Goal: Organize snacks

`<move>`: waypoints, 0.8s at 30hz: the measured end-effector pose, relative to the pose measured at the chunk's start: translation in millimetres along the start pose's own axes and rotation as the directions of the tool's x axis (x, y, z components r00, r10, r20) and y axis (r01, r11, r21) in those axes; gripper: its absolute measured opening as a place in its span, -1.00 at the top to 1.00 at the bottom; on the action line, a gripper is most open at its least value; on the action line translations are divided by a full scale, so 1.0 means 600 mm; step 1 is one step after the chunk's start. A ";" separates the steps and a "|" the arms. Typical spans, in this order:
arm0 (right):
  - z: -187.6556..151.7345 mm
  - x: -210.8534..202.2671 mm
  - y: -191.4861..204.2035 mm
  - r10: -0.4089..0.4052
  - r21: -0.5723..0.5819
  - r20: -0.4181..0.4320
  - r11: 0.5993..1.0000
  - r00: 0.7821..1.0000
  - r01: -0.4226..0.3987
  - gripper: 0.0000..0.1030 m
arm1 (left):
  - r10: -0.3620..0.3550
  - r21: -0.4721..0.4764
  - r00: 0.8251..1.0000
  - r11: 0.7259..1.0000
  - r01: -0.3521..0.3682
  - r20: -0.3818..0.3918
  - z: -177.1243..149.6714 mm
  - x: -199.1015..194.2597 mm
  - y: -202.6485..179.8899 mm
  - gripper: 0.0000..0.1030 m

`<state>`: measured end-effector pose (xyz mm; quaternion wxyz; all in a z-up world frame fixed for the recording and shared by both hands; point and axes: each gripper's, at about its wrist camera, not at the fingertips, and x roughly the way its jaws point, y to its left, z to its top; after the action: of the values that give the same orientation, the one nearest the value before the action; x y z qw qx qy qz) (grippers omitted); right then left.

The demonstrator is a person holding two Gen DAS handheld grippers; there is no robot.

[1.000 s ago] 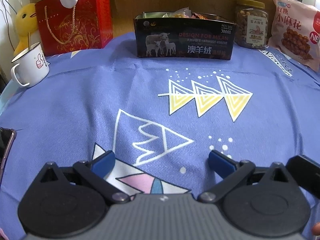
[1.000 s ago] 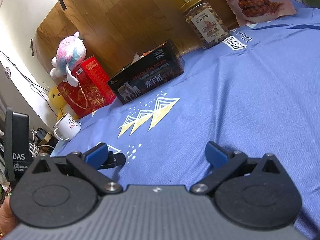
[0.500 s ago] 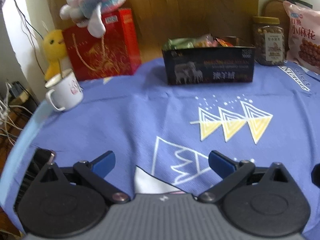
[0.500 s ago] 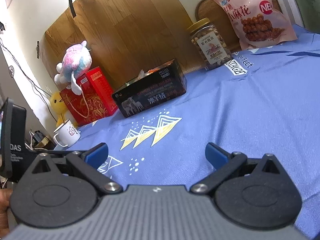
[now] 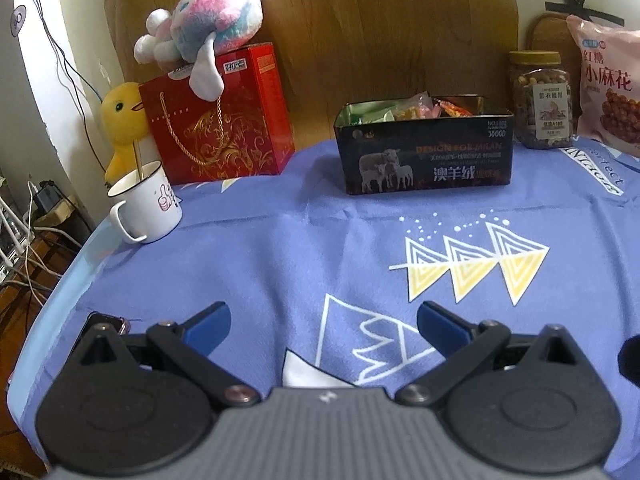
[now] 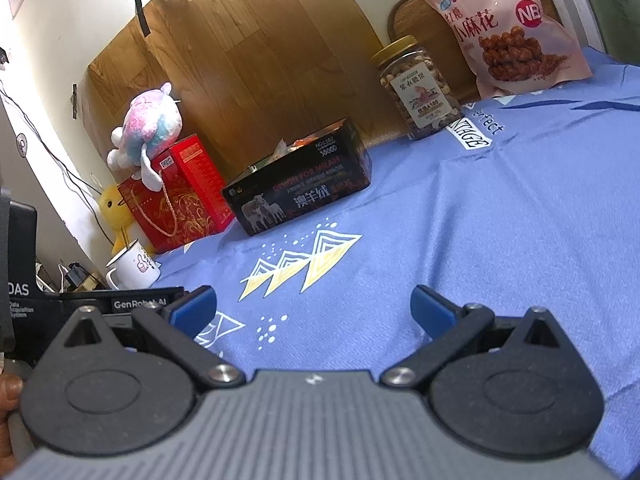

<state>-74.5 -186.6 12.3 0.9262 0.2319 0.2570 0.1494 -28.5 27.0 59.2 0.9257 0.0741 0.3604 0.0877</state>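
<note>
Left gripper [image 5: 323, 326]: jaws spread wide, nothing between them, held low over the blue cloth [image 5: 280, 264], pointing level at the back wall. Right gripper [image 6: 314, 310]: also spread and empty, rolled so the scene tilts, aimed across the cloth toward the back left.

Ahead of the left gripper, at the cloth's far edge: black tin [image 5: 426, 148], rectangular, glossy, lid off, holding crinkly snack packets [image 5: 416, 107]. Right of the tin: clear jar [image 5: 541, 100] with a yellow lid, full of nuts, then a pink bag [image 5: 610, 84] of twisted dough snacks leaning on the wall. Left of the tin: red gift box [image 5: 218, 120] with a gold rope handle, a plush toy [image 5: 200, 28] on top, a yellow duck [image 5: 122, 124] beside it, and a white enamel mug [image 5: 146, 202] nearer.

Left view only: a dark flat object just behind its left finger, too hidden to identify. Right view only: the left gripper's black body with white lettering just off its left finger, and a bit of hand [image 6: 8, 400] at the frame edge.

Cloth is woven, printed with white and yellow triangles.
</note>
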 end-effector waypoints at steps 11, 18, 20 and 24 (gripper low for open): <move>-0.004 -0.005 0.007 -0.008 -0.007 0.018 1.000 1.000 0.009 -1.00 | 0.017 0.035 0.999 0.999 -0.018 0.030 0.003 -0.014 -0.010 -1.00; -0.002 -0.005 0.007 -0.011 -0.006 0.020 1.000 1.000 0.011 -1.00 | 0.025 0.027 0.999 0.999 -0.026 0.041 0.004 -0.016 -0.007 -1.00; -0.002 -0.005 0.008 -0.011 -0.007 0.020 1.000 1.000 0.011 -1.00 | 0.017 0.017 0.999 1.000 -0.018 0.043 0.003 -0.017 -0.004 -1.00; -0.002 -0.005 0.008 -0.015 -0.006 0.021 1.000 1.000 0.015 -1.00 | -0.029 -0.019 0.998 0.999 0.030 0.058 0.003 -0.017 0.006 -1.00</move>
<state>-78.2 -183.1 15.2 0.9306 0.2287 0.2487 0.1409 -35.1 28.1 67.8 0.9376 0.0622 0.3338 0.0751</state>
